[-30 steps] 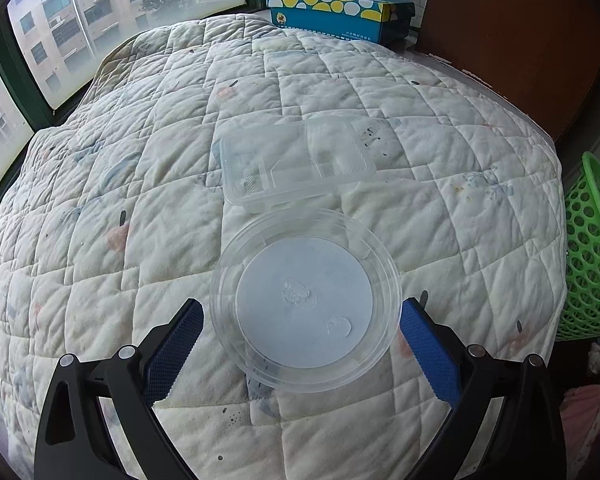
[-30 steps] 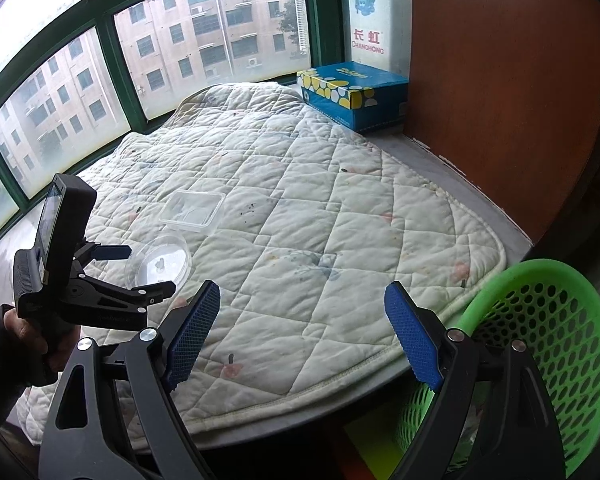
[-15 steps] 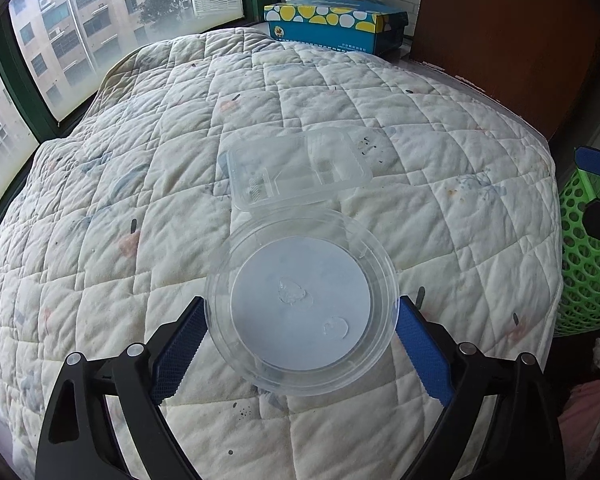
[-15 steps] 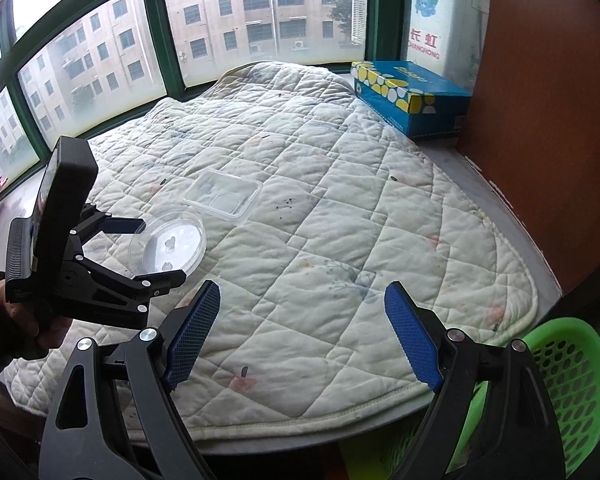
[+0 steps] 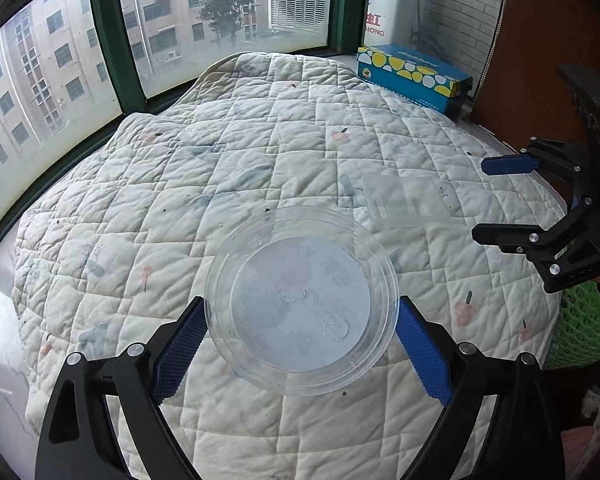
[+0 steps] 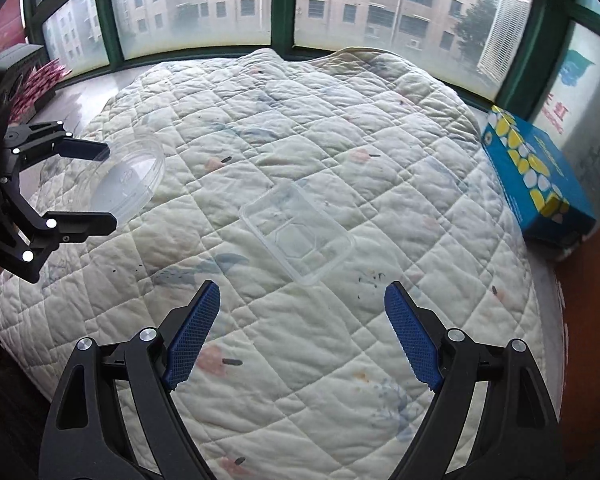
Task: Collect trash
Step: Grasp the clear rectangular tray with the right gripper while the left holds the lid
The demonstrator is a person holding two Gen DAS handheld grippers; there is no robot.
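Trash here means two clear plastic pieces on a quilt. From the left wrist, a round lid (image 5: 302, 306) sits between the blue pads of the left gripper (image 5: 300, 344), one pad pressing on each side of its rim; the jaws have just been closing and now clamp it, spread wide. It hangs tilted above the quilt (image 5: 180, 208). Beyond it to the right, a rectangular tray (image 5: 406, 200) lies flat on the quilt. The right gripper (image 5: 496, 200) reaches in from the right edge, near the tray, above a green basket (image 5: 584, 332). A blue box (image 5: 414, 76) stands by the window.

From the right wrist, the right gripper (image 6: 302, 332) stands wide open and empty, its pads apart over the quilt (image 6: 340, 360), with the tray (image 6: 298, 232) just ahead of them, untouched. At left, the left gripper (image 6: 104, 184) holds the round lid (image 6: 128, 180) tilted, clear of the quilt. The blue box (image 6: 536, 184) lies at the right edge.
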